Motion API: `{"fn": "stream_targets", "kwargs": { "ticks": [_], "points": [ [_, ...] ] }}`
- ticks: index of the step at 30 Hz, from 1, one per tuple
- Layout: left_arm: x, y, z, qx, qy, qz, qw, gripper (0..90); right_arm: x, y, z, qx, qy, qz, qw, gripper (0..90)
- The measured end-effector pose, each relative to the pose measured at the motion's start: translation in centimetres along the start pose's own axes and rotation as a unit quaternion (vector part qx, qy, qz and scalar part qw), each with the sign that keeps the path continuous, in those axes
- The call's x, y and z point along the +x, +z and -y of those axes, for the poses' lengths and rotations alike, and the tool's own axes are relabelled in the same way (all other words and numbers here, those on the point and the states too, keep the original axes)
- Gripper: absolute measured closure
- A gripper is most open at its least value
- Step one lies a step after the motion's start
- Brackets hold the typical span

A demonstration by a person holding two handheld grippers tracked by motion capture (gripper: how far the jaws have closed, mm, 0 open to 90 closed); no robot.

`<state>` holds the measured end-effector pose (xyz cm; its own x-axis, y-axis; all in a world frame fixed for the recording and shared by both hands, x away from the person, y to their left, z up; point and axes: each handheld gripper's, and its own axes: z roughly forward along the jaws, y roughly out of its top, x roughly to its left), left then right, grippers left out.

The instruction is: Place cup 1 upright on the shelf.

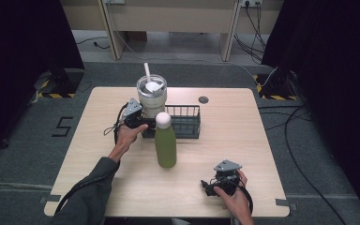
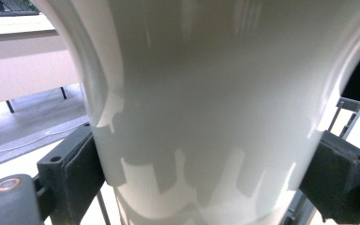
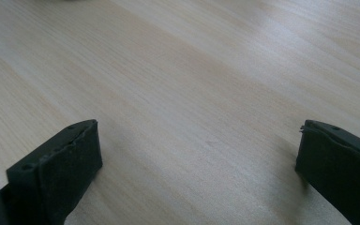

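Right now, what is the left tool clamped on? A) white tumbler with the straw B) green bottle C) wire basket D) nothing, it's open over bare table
A: in the left gripper view both jaws of the left tool press against the sides of the white tumbler, and the high view shows that tool at the tumbler's base, with the green bottle standing apart in front of it.

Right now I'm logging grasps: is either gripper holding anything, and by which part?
The left gripper clamps the white tumbler by its lower body, jaws on both sides. The right gripper holds nothing, jaws open.
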<state>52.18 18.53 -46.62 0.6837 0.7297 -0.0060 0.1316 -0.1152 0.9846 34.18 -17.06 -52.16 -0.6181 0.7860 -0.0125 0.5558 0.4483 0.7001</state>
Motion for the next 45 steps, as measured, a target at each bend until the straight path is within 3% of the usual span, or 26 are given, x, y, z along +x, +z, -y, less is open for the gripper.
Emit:
{"fn": "stream_targets", "kwargs": {
  "ticks": [9, 10, 11, 12, 13, 14, 24, 45],
  "points": [
    [0.2, -0.3, 0.2, 0.004, 0.002, 0.007, 1.0000, 10.5, 0.0, 0.0, 0.0, 0.000, 0.000, 0.000, 1.0000, 0.8],
    [0.6, -0.4, 0.1, 0.004, 0.026, 0.006, 0.9996, 10.5, 0.0, 0.0, 0.0, 0.000, 0.000, 0.000, 1.0000, 0.8],
    [0.2, -0.4, 0.3, 0.005, 0.001, 0.008, 1.0000, 10.5, 0.0, 0.0, 0.0, 0.000, 0.000, 0.000, 1.0000, 0.8],
    [0.2, -0.5, 0.3, 0.006, 0.001, 0.008, 0.9999, 10.6, 0.0, 0.0, 0.0, 0.000, 0.000, 0.000, 1.0000, 0.8],
    [0.7, -0.5, 0.1, 0.007, 0.031, 0.008, 0.9995, 10.6, 0.0, 0.0, 0.0, 0.000, 0.000, 0.000, 1.0000, 0.8],
    [0.3, -0.5, 0.3, 0.008, 0.001, 0.009, 0.9999, 10.6, 0.0, 0.0, 0.0, 0.000, 0.000, 0.000, 1.0000, 0.8],
    [0.4, -1.3, 0.8, 0.016, 0.000, 0.011, 0.9998, 11.8, 0.0, 0.0, 0.0, 0.000, 0.000, 0.000, 1.0000, 0.8],
    [0.4, -3.6, 0.1, 0.013, 0.003, 0.017, 0.9998, 14.5, 0.0, 0.0, 0.0, 0.000, 0.000, 0.000, 1.0000, 0.8]
  ]
}}
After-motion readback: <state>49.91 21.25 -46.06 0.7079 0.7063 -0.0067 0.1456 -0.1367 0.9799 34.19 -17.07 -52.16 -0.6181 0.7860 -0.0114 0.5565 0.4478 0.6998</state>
